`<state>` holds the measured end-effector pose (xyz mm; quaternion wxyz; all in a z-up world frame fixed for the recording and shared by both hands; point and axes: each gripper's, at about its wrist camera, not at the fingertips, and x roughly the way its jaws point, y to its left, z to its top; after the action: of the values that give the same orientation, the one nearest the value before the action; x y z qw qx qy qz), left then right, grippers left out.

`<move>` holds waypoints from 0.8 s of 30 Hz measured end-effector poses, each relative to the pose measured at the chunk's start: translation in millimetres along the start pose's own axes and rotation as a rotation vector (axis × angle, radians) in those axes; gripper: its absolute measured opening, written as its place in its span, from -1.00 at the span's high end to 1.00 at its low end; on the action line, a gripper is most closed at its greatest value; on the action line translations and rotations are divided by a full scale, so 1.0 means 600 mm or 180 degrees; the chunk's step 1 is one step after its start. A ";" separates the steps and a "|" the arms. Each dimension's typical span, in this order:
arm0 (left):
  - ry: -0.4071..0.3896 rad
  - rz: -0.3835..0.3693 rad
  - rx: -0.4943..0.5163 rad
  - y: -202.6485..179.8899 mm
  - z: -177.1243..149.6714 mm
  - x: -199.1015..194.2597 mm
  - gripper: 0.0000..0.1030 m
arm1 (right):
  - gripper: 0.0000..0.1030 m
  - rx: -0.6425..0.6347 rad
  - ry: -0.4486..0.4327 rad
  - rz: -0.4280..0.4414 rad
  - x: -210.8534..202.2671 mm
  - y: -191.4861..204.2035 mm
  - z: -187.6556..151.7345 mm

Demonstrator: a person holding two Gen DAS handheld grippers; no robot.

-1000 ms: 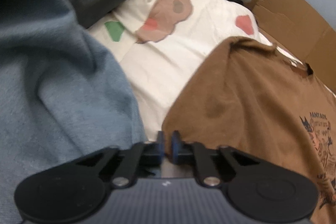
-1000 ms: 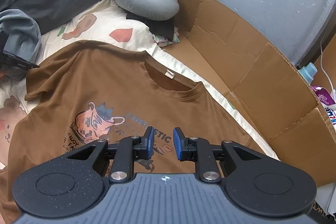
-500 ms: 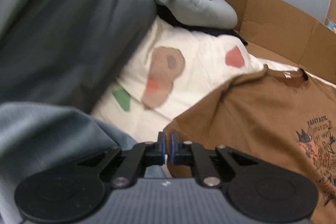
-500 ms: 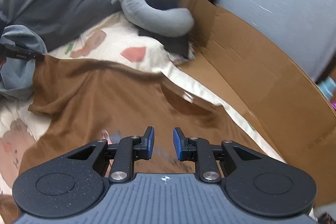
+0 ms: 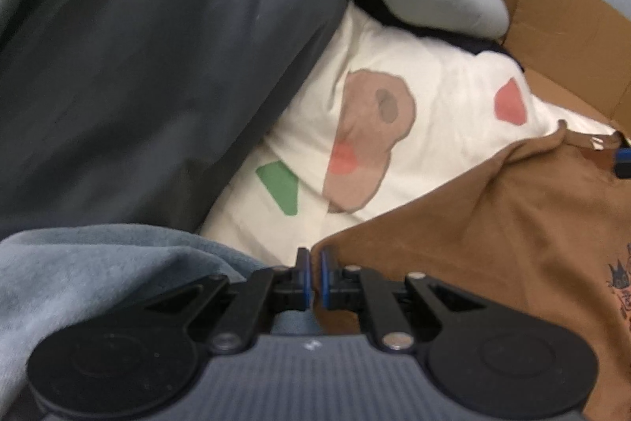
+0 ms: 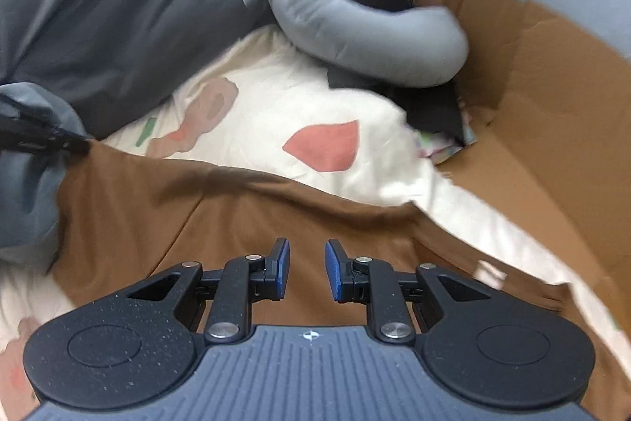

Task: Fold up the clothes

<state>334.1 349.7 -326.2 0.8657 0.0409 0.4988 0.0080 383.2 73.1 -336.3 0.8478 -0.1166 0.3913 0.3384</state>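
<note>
1. Left gripper (image 5: 313, 273): jaws clenched almost together on the sleeve edge of the brown T-shirt (image 5: 493, 243). The right wrist view shows that corner drawn up taut toward it, which suggests the cloth is held to be carried over as a fold.
2. Right gripper (image 6: 307, 271): jaws parted, nothing between them, poised just above the shirt's upper body near the collar. Judged purpose: to pin or take that area next.
3. The T-shirt lies spread on the cream printed sheet (image 5: 434, 97), giving a flat folding surface.
4. A blue-grey garment (image 5: 98, 271) lies bunched beside the left gripper, apparently awaiting its turn.
5. Dark duvet (image 5: 157, 46), grey neck pillow (image 6: 355, 26) and cardboard (image 6: 552, 105) border the working area.
</note>
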 end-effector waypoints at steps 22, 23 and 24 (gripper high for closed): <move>0.0142 0.0293 -0.0258 -0.017 0.055 0.055 0.67 | 0.55 0.0264 0.0370 0.0050 0.163 -0.129 0.055; 0.0083 0.0247 -0.0260 -0.022 0.063 0.046 0.64 | 0.50 0.0290 0.0355 0.0074 0.154 -0.134 0.059; 0.0017 0.0184 -0.0273 -0.028 0.071 0.037 0.53 | 0.47 0.0316 0.0339 0.0061 0.145 -0.138 0.062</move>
<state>381.7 331.5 -325.5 0.8648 0.0182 0.4989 0.0544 500.4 70.9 -381.9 0.8272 -0.0885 0.4533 0.3201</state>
